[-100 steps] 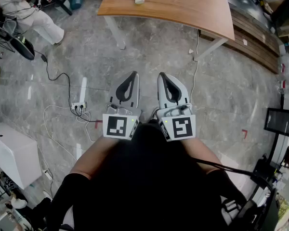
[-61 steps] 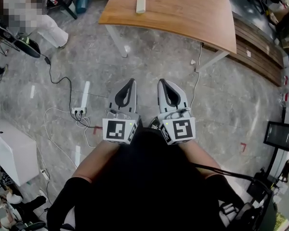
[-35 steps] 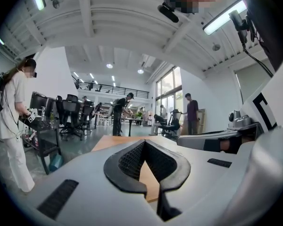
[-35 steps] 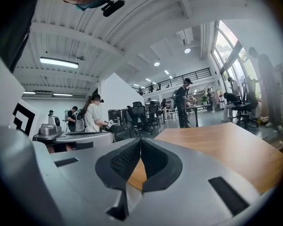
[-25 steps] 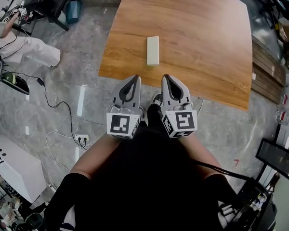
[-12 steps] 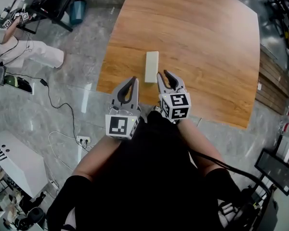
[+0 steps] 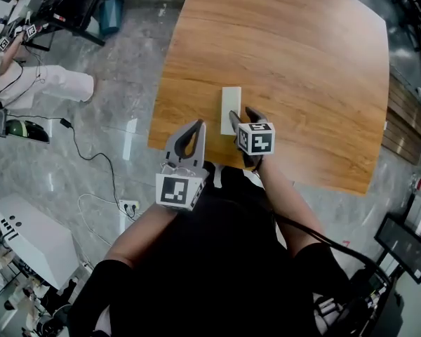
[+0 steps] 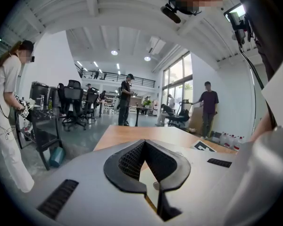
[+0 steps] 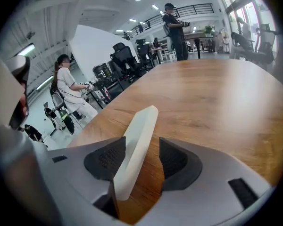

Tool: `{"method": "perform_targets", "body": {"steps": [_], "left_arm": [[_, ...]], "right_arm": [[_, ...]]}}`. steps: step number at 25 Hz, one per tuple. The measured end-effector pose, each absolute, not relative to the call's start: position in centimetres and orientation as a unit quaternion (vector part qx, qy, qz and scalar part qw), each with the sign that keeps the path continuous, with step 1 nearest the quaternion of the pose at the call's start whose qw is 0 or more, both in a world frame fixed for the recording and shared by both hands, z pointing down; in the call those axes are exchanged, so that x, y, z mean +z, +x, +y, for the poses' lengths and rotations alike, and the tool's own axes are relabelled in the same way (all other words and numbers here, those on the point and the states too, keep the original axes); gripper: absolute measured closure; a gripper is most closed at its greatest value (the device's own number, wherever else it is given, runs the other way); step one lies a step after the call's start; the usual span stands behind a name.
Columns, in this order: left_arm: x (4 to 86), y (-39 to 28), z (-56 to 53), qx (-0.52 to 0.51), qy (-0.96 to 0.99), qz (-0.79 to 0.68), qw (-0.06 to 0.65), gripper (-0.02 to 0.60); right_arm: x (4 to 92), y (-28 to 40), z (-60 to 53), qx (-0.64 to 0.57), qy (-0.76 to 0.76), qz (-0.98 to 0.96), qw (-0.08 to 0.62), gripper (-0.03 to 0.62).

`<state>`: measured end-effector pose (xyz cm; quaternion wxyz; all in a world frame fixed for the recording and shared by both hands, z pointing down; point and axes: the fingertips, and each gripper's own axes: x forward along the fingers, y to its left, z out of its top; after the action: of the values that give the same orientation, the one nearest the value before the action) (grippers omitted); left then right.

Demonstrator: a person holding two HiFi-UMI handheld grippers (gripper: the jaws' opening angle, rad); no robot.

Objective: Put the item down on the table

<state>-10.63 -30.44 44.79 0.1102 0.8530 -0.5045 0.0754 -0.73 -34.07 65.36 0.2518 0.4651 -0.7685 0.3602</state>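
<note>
A white bar (image 7: 231, 102) lies on the wooden table (image 7: 295, 62) near its front edge. My right gripper (image 7: 241, 114) reaches over the edge, its jaws opening, with the bar's near end between them. In the right gripper view the bar (image 9: 139, 140) rests close to the left pad, with a gap to the right pad. My left gripper (image 7: 196, 123) hovers at the table's front edge, left of the bar. It is shut, tips together and holding nothing, as the left gripper view (image 8: 144, 141) shows.
A person in white (image 7: 49, 83) stands on the floor at the left, near a black desk. A white box (image 7: 28, 241) and a power strip with cables (image 7: 130, 206) lie on the floor. Office chairs (image 8: 73, 100) and several people stand beyond the table.
The view has closed in on the table. My right gripper moved forward to the white bar and its jaws spread around the bar's near end. The left gripper stayed shut.
</note>
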Motion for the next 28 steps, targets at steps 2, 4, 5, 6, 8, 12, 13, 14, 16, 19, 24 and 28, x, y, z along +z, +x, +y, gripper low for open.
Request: {"method": "perform_targets", "body": {"steps": [2, 4, 5, 6, 8, 12, 13, 14, 16, 19, 24, 28], "left_arm": [[45.2, -11.1, -30.6, 0.081, 0.854, -0.501, 0.114, 0.578], [45.7, -11.4, -30.9, 0.087, 0.856, -0.497, 0.114, 0.578], [45.8, -11.6, -31.0, 0.086, 0.856, -0.496, 0.117, 0.578], [45.9, -11.6, -31.2, 0.085, 0.856, -0.496, 0.121, 0.578], [46.1, -11.5, -31.3, 0.085, 0.858, -0.492, 0.118, 0.578], [46.2, -11.2, -31.5, 0.083, 0.859, -0.490, 0.123, 0.578], [46.2, -11.3, -31.5, 0.083, 0.859, -0.490, 0.123, 0.578], [46.2, -11.4, -31.5, 0.084, 0.860, -0.490, 0.120, 0.578], [46.3, -11.7, -31.6, 0.086, 0.861, -0.489, 0.112, 0.578], [45.9, -11.9, -32.0, 0.084, 0.858, -0.492, 0.118, 0.578], [45.9, -12.0, -31.8, 0.083, 0.859, -0.491, 0.118, 0.578], [45.4, -11.2, -31.6, 0.077, 0.870, -0.477, 0.100, 0.578]], "right_arm": [[65.8, -1.0, -34.4, 0.375, 0.466, -0.761, 0.250, 0.405], [65.9, -1.3, -34.5, 0.382, 0.467, -0.757, 0.250, 0.405], [65.9, -1.5, -34.6, 0.385, 0.467, -0.755, 0.251, 0.405], [66.0, -1.6, -34.6, 0.391, 0.468, -0.751, 0.252, 0.406], [66.2, -1.8, -34.5, 0.403, 0.465, -0.746, 0.255, 0.407], [66.2, -2.1, -34.6, 0.413, 0.454, -0.744, 0.266, 0.429], [66.2, -2.1, -34.7, 0.418, 0.451, -0.742, 0.267, 0.433], [66.2, -2.2, -34.7, 0.420, 0.449, -0.742, 0.267, 0.438], [65.8, -2.3, -34.8, 0.404, 0.451, -0.749, 0.268, 0.449], [64.8, -2.6, -35.1, 0.353, 0.464, -0.764, 0.274, 0.465], [63.7, -2.3, -34.5, 0.324, 0.478, -0.772, 0.266, 0.474], [60.8, -0.6, -34.0, 0.302, 0.502, -0.776, 0.235, 0.477]]}}
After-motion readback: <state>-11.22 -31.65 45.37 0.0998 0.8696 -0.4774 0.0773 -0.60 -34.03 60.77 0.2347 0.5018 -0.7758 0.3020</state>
